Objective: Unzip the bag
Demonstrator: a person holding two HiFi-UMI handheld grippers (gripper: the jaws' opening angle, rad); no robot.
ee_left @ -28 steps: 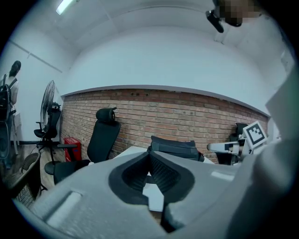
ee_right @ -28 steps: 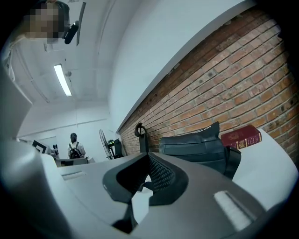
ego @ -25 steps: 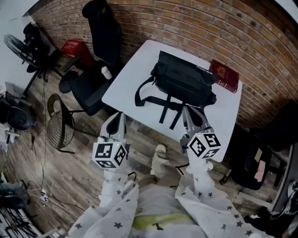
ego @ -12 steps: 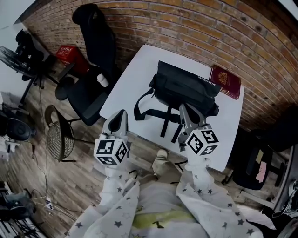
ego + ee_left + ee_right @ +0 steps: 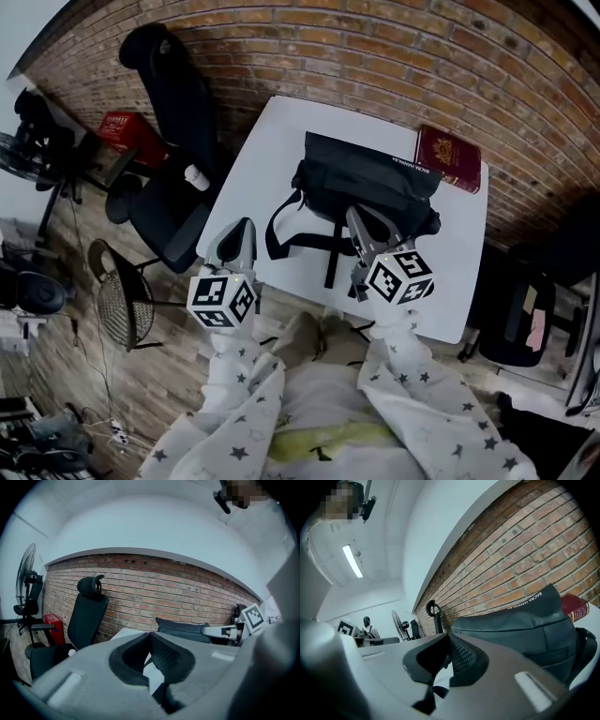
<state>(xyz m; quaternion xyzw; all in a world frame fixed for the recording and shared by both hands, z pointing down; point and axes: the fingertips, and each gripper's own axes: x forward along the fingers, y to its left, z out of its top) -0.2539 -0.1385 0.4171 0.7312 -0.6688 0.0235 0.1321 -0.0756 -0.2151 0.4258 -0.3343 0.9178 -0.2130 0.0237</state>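
A black bag [image 5: 370, 178] lies zipped on the white table [image 5: 267, 150], its straps [image 5: 300, 225] trailing toward the near edge. In the right gripper view the bag [image 5: 525, 625] fills the right side. My right gripper [image 5: 355, 217] is shut and empty, its tips over the bag's front face and straps; whether they touch is unclear. My left gripper [image 5: 246, 227] is shut and empty at the table's near left edge, left of the shoulder strap. The left gripper view shows the bag [image 5: 180, 627] ahead, with the right gripper [image 5: 220, 631] beside it.
A dark red book [image 5: 448, 157] lies behind the bag by the brick wall [image 5: 375, 56]. A black office chair [image 5: 173, 159] stands left of the table, with a red box [image 5: 122, 131] and a wire chair [image 5: 114, 295] farther left. Another dark chair [image 5: 525, 319] stands at the right.
Both grippers have come forward toward the table. The right one has gone from the near edge to over the bag's straps; the left has reached the table's near left edge. Both stayed shut.
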